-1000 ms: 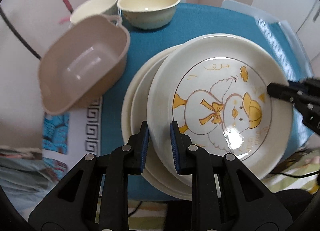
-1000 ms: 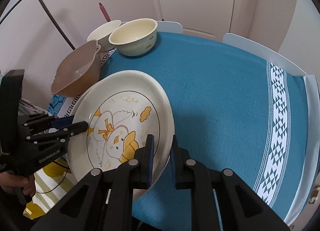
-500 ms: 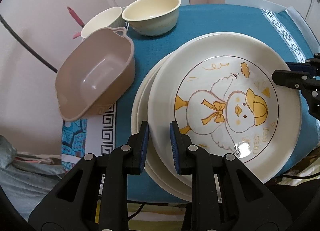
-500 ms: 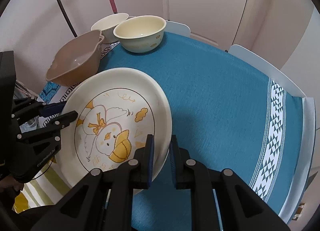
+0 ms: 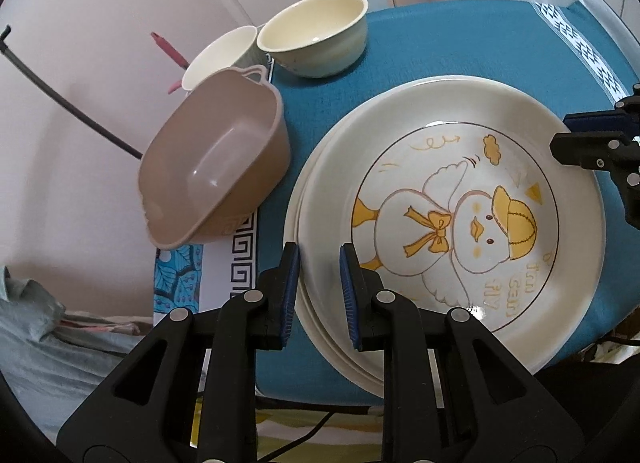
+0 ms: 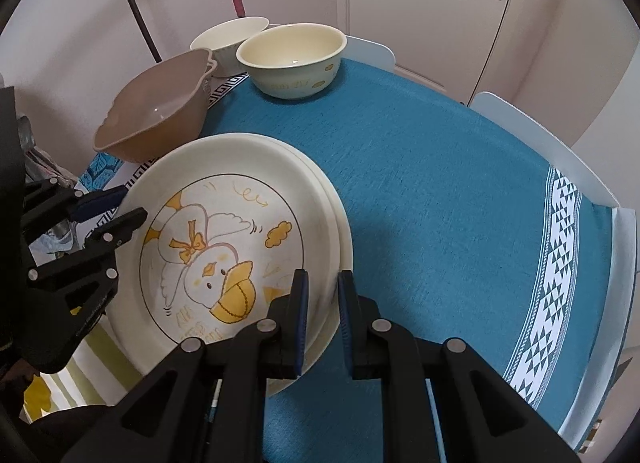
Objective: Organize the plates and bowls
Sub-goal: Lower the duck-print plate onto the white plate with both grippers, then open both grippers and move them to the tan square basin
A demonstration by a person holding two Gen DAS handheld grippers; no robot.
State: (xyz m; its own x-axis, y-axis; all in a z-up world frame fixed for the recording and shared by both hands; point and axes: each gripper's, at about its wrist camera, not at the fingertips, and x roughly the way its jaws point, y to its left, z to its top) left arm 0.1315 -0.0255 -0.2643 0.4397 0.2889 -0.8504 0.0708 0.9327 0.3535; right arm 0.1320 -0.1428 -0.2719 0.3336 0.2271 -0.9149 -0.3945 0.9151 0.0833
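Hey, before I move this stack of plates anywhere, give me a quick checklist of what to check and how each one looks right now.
1. Left gripper clamped on the rim of the duck plate: ok.
2. Right gripper clamped on the opposite rim: ok.
3. Plates underneath lined up with the top one: not ok, they stick out to one side.
4. Whether both grippers hold the whole stack or only some plates: cannot tell.
5. Brown tub apart from the stack: ok, a gap shows.
6. Open blue cloth beside the stack: ok.
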